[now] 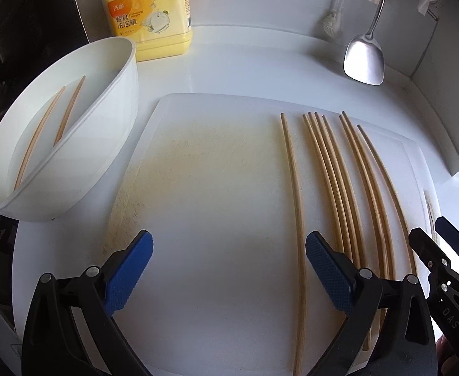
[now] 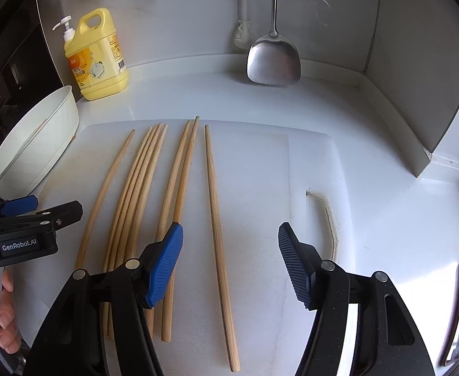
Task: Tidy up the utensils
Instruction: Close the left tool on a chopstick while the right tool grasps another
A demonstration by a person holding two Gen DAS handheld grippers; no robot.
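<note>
Several wooden chopsticks [image 1: 333, 181] lie side by side on a white cutting board [image 1: 204, 188]; they also show in the right wrist view [image 2: 154, 188] on the board [image 2: 261, 172]. Two chopsticks [image 1: 50, 125] lie in a white oval tub [image 1: 82, 163] at the left; the tub also shows in the right wrist view [image 2: 32, 144]. My left gripper [image 1: 229, 269] is open and empty above the board, left of the chopsticks. My right gripper [image 2: 229, 260] is open and empty, its jaws straddling the rightmost chopstick [image 2: 217, 228].
A yellow detergent bottle [image 1: 149, 12] stands behind the tub, also in the right wrist view [image 2: 96, 59]. A steel spatula [image 2: 273, 59] hangs against the back wall. A white wall corner [image 2: 424, 144] juts out at the right. A dark appliance [image 2: 13, 56] stands left.
</note>
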